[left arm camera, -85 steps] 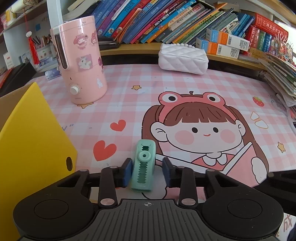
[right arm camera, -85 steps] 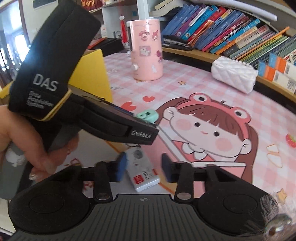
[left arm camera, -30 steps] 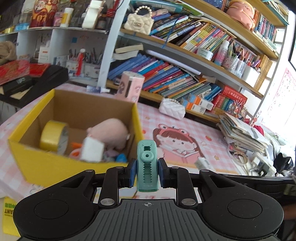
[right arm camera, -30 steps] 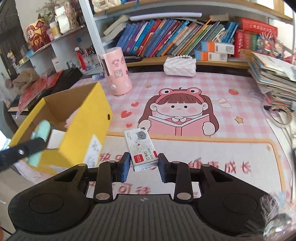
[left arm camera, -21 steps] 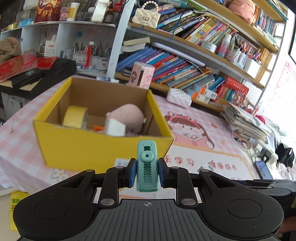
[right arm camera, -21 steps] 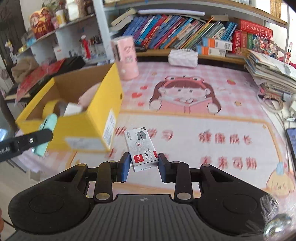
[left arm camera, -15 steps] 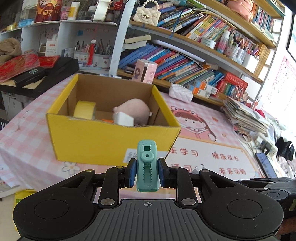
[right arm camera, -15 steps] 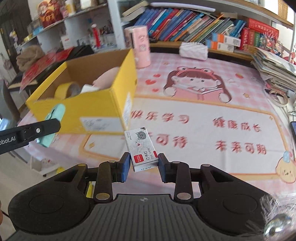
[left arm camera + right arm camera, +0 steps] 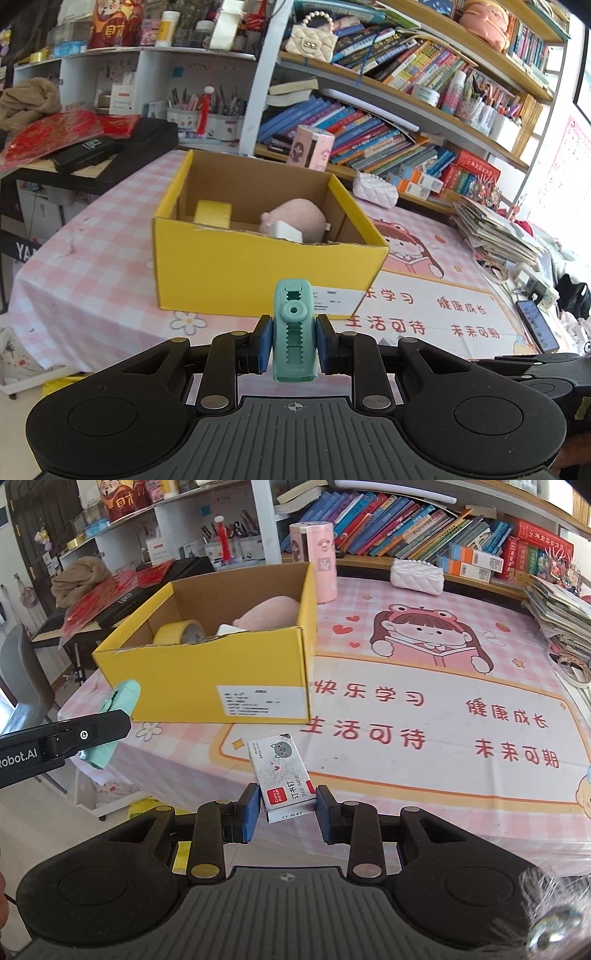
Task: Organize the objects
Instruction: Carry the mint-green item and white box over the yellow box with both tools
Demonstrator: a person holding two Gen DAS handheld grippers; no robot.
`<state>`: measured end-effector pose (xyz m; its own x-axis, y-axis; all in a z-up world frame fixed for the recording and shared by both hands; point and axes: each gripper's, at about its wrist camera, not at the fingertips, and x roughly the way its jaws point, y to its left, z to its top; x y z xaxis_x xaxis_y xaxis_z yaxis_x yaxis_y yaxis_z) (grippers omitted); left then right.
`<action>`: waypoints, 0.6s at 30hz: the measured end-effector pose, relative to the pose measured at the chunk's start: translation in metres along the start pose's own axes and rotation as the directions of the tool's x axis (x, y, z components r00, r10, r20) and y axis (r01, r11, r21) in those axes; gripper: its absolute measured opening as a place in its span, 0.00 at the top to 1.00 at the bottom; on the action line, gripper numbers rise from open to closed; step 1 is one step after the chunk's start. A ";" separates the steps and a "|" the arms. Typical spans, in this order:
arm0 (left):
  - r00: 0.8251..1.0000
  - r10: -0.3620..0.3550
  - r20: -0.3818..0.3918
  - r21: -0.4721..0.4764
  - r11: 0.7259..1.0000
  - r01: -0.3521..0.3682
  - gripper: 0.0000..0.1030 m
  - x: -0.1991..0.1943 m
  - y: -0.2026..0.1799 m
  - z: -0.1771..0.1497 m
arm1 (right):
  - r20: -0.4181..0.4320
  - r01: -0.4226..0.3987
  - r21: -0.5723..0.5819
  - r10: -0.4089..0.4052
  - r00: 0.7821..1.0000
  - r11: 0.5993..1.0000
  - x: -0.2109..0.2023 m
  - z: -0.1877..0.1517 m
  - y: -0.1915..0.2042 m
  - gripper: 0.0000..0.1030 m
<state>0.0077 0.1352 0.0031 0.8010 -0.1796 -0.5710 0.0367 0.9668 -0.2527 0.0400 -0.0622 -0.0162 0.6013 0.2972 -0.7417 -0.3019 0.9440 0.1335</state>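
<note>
My left gripper (image 9: pixel 293 349) is shut on a mint-green toothed clip (image 9: pixel 294 330) and holds it in the air in front of the table's near edge. The clip also shows in the right wrist view (image 9: pixel 110 725), at the left. My right gripper (image 9: pixel 286 814) is shut on a small white staple box (image 9: pixel 282 775) with a cat picture and a red label, held above the table's front edge. An open yellow cardboard box (image 9: pixel 258 273) stands on the table beyond both grippers; it shows in the right wrist view (image 9: pixel 207 679) too.
In the box lie a yellow tape roll (image 9: pixel 179 633), a pink plush toy (image 9: pixel 293 218) and a white item (image 9: pixel 286 230). A pink canister (image 9: pixel 314 559) and a white quilted pouch (image 9: pixel 417 576) stand behind. A paper stack (image 9: pixel 557 605) lies at the right. Bookshelves line the back.
Both grippers have drawn back from the table with their objects held. The yellow box now sits farther off and more centred in the left view.
</note>
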 end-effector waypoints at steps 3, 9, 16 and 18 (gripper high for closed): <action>1.000 0.007 0.010 -0.006 1.000 -0.007 0.78 -0.007 0.006 -0.001 | 0.003 -0.008 -0.012 0.008 1.000 1.000 -0.001 -0.001 0.008 0.71; 0.999 0.013 0.030 -0.013 1.000 -0.012 0.78 -0.017 0.012 -0.001 | 0.006 -0.022 -0.035 0.022 1.000 0.999 -0.004 0.000 0.023 0.71; 0.996 0.014 0.092 -0.033 0.999 -0.011 0.78 -0.024 0.016 0.016 | 0.076 -0.038 -0.036 0.041 0.996 0.999 -0.014 0.014 0.025 0.71; 0.992 0.014 0.126 -0.019 1.000 -0.012 0.78 -0.024 0.014 0.028 | 0.117 -0.040 -0.040 0.044 0.992 0.998 -0.018 0.026 0.024 0.71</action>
<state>0.0057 0.1583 0.0351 0.8702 -0.1416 -0.4719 0.0159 0.9654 -0.2604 0.0415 -0.0411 0.0179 0.6698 0.3531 -0.6532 -0.3544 0.9251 0.1366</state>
